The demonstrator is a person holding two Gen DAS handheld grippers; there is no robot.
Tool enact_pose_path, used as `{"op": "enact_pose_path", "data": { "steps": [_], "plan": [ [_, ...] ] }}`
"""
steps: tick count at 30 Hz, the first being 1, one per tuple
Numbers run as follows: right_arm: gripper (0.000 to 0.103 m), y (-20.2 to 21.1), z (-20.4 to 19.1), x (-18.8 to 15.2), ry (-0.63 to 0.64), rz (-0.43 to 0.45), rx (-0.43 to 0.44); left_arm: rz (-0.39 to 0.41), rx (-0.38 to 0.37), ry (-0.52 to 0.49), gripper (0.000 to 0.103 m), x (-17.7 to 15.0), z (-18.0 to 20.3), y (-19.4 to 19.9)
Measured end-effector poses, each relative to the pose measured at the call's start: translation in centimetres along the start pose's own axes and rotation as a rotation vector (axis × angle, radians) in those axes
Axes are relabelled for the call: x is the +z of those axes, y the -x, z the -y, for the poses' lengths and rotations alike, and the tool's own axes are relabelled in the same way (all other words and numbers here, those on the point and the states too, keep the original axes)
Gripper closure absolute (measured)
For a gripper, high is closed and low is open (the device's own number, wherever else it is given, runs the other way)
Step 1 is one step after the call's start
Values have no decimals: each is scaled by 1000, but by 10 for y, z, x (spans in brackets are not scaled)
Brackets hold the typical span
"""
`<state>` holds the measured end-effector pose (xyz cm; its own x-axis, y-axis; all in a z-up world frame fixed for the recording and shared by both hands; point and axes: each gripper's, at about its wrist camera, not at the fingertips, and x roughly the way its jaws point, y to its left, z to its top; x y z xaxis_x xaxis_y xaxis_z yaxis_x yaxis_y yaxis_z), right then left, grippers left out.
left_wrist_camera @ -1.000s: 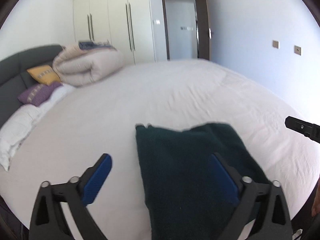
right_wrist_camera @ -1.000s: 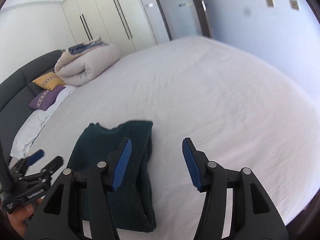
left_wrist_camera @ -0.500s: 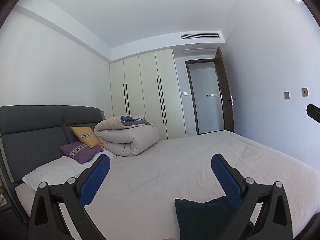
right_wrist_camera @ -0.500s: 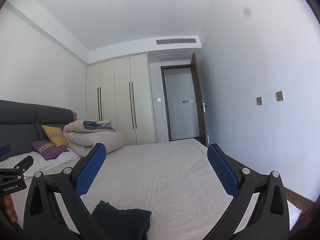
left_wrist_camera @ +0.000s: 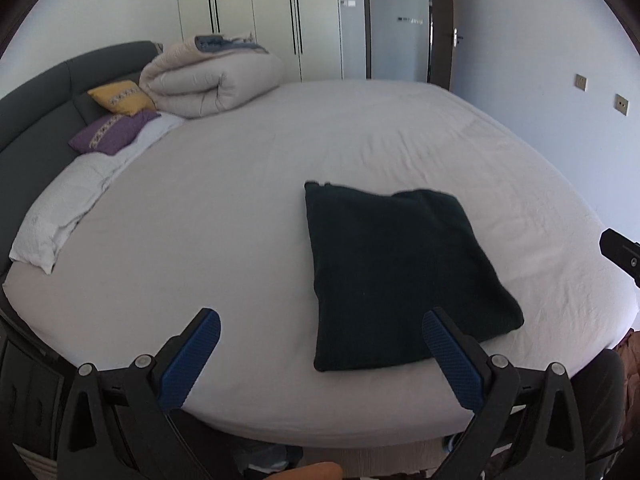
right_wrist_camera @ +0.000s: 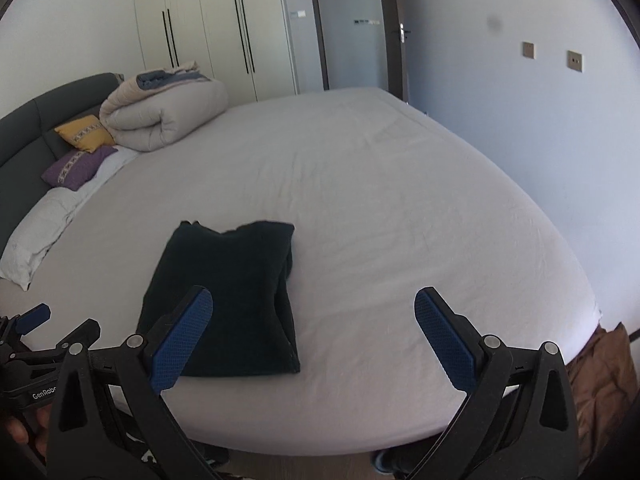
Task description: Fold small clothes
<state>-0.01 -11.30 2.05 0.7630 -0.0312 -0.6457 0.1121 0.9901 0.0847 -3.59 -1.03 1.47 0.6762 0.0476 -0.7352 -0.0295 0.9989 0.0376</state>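
A dark green garment (left_wrist_camera: 400,272) lies folded into a neat rectangle near the front edge of the white bed (left_wrist_camera: 240,200). In the right wrist view the same garment (right_wrist_camera: 232,296) sits left of centre. My left gripper (left_wrist_camera: 320,336) hovers open above the bed's near edge, its right finger overlapping the garment's near corner in the view, nothing between the pads. My right gripper (right_wrist_camera: 314,320) is open wide, held above the bed to the right of the garment, and grips nothing. The left gripper's tip (right_wrist_camera: 36,320) shows at the far left.
A rolled beige duvet (left_wrist_camera: 208,80), a yellow cushion (left_wrist_camera: 120,98), a purple cushion (left_wrist_camera: 110,134) and a white pillow (left_wrist_camera: 60,208) lie by the dark headboard. Wardrobes and a door stand behind. A brown cloth (right_wrist_camera: 596,376) hangs off the bed's right front corner.
Both grippers swung up toward the ceiling half a second ago and have tilted back down onto the bed. The right gripper's jaws widened from a narrower gap. The folded garment lies as before.
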Motion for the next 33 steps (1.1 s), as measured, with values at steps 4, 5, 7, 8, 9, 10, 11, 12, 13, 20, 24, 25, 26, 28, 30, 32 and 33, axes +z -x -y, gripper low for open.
{"op": "enact_pose_path", "data": {
  "steps": [4,5,7,8,9,10,11,12,13,20,24,25,26,28,30,32,33],
  "plan": [
    [0,-38,-6,-23,9,-90,-9,-106,6,7,0,-22,6,-24],
    [0,-45,-7,-26,20,-105,-9,-121,6,5,0,-25,7,-28],
    [0,-52,-9,-29,36,-118,-10,-141,1,4,0,-30,8,-33],
    [0,-53,-9,-29,40,-123,-8,-147,1,4,0,-31,9,-35],
    [0,-53,-6,-26,42,-126,-4,-152,2,5,0,-33,10,-35],
    [0,-57,-7,-27,40,-130,-2,-155,3,5,0,-34,10,-37],
    [0,-50,-2,-21,38,-130,2,-154,4,6,0,-34,11,-37],
    [0,-48,-1,-19,36,-130,6,-153,3,7,0,-33,10,-36],
    [0,-50,-2,-19,35,-129,9,-152,3,10,0,-33,10,-37],
    [0,-23,1,-11,36,-116,21,-138,-4,33,0,-24,1,-35],
    [0,-20,0,-9,37,-112,20,-119,-10,44,0,-19,-4,-34],
    [0,-21,1,-8,38,-112,21,-113,-11,48,0,-18,-5,-33],
    [0,-20,2,-8,38,-112,23,-109,-12,51,0,-17,-6,-32],
    [0,-21,0,-8,39,-111,22,-100,-11,60,0,-16,-7,-31],
    [0,-22,-3,-8,40,-109,20,-94,-6,66,0,-15,-8,-29],
    [0,-23,-6,-8,40,-109,17,-86,-1,72,0,-15,-10,-28],
    [0,-24,-7,-8,41,-110,18,-84,1,73,0,-15,-10,-27]
  ]
}}
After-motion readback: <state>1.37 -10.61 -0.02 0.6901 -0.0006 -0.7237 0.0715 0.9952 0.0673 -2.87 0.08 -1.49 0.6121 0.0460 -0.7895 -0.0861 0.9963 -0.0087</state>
